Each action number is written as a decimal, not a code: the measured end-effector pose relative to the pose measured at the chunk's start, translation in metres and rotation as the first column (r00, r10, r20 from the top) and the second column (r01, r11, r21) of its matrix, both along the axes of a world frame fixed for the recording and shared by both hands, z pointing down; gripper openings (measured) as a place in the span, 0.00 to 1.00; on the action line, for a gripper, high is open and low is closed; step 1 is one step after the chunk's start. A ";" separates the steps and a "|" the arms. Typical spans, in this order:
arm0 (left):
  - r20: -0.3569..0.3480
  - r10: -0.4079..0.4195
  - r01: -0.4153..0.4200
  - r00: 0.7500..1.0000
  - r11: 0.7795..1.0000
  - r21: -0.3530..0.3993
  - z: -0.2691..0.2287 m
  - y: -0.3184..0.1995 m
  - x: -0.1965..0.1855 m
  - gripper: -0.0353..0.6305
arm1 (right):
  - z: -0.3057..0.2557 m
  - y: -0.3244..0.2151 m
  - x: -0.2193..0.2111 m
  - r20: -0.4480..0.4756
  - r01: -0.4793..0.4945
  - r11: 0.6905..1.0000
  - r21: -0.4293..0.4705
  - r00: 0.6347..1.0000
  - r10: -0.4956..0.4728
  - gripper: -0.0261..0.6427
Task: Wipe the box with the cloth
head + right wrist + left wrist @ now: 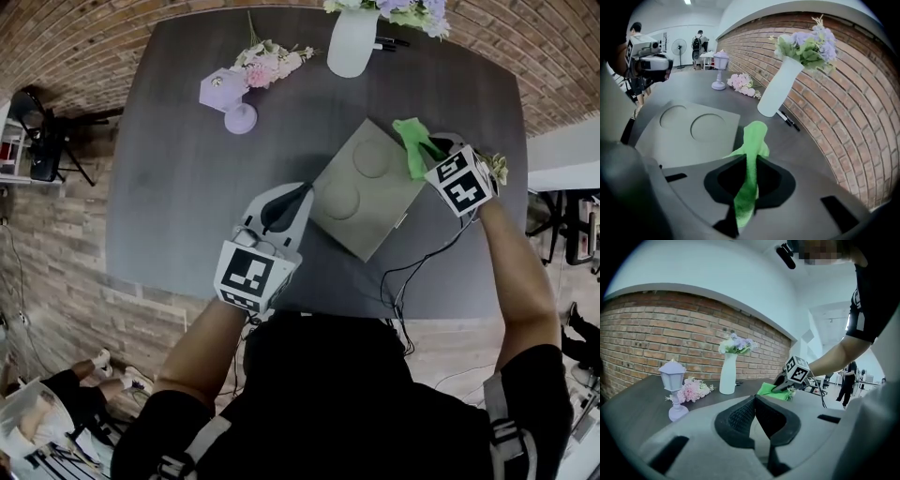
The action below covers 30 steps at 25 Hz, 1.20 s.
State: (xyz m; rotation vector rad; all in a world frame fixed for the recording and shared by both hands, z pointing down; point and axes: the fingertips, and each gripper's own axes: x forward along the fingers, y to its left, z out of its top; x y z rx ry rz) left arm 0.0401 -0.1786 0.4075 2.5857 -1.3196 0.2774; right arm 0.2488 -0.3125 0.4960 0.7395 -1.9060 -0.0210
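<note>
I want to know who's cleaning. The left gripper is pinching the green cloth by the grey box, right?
No: the right gripper is pinching the green cloth by the grey box. The right gripper view shows it between the jaws; the left gripper is shut, empty.

A dark grey table (187, 187) fills the middle of the head view, with a brick wall (84, 37) curving round its top and left. At top centre stands a white vase (352, 42) of pale flowers (403, 11), with black pens (389, 42) just beside it on the right. Left of the vase lies a pink flower bunch (267, 64), touching a lilac lantern (225, 94). A black tripod (47, 141) stands at the left edge.
</note>
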 end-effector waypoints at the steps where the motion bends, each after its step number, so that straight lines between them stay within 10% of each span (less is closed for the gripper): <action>1: 0.000 -0.002 0.002 1.000 1.000 -0.002 0.001 -0.001 0.001 0.07 | 0.001 -0.003 0.003 -0.006 -0.002 1.000 0.000 1.000 0.002 0.10; 30: -0.001 0.044 -0.044 0.999 0.998 0.033 -0.020 0.084 -0.063 0.07 | 0.009 0.128 -0.065 0.009 -0.031 0.998 -0.052 0.999 0.032 0.10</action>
